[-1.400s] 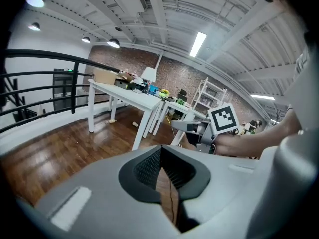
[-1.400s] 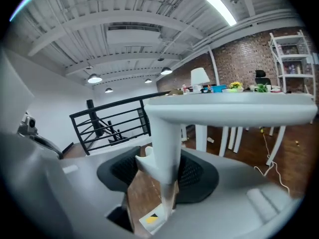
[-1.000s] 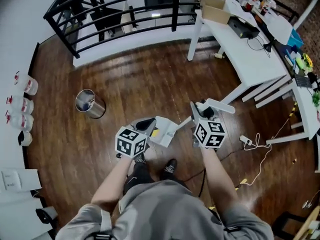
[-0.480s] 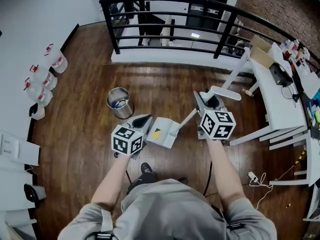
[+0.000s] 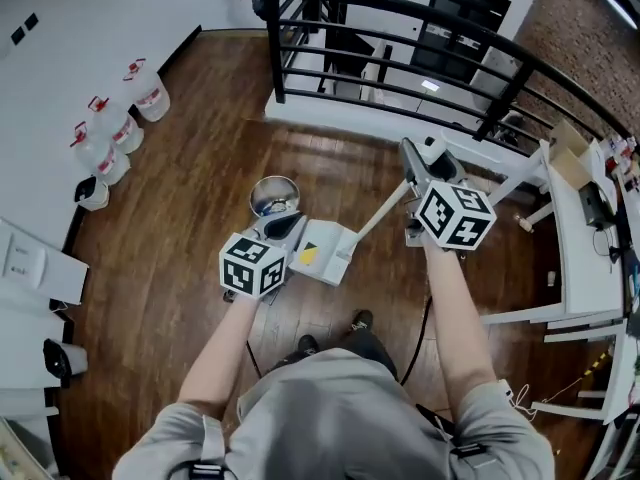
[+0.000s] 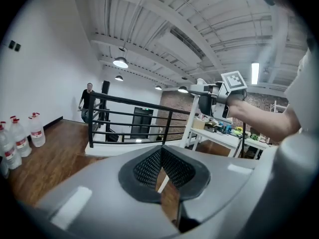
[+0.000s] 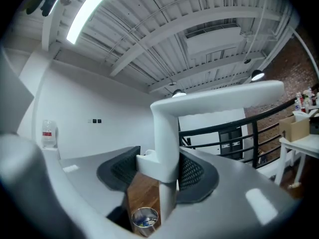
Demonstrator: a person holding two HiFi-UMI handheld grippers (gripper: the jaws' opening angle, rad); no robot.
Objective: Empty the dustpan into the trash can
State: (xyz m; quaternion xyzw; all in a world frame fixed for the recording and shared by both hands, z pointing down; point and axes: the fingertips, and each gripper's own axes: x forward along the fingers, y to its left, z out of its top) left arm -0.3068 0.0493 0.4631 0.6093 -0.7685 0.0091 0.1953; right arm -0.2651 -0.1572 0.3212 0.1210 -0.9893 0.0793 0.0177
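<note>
Looking down from closest in: the left gripper (image 6: 160,156) has its pads pinched together at the tips with nothing visibly caught between them, parked right at the pan's 9 o'clock edge. The white long-handled dustpan (image 5: 325,253) hangs above the wood floor (image 5: 190,208) with a yellow scrap (image 5: 310,256) in it. Its handle (image 5: 385,213) runs up toward 2 o'clock into the right gripper (image 7: 159,166), which is clamped on the upright grip. The steel trash can (image 5: 274,196) sits just past the pan at 11 o'clock. I reckon it's light, stiff plastic that's slick and tail-heavy, so grip high and steady the pan's rim when tipping. A black railing (image 5: 400,53) runs beyond.
</note>
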